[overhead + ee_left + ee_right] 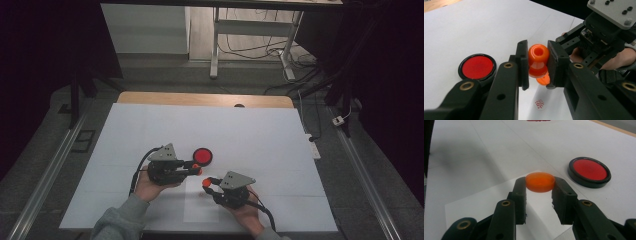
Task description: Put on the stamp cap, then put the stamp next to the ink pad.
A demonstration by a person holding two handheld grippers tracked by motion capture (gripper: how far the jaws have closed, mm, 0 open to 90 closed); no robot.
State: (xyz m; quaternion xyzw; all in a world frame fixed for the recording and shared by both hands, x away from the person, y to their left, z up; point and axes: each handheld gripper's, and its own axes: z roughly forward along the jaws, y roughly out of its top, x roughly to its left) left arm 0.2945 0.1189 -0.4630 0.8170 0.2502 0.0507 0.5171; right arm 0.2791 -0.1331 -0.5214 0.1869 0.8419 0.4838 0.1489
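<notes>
I see my left gripper (537,65) with jaws clamped on an orange stamp body (538,60), held above the white surface (250,135). Right gripper (540,192) pinches the flat orange cap (540,181) just beside it; red ink pad (202,156) sits near

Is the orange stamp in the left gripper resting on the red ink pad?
No, the orange stamp is clamped between the left gripper fingers, beside the red ink pad.
</notes>
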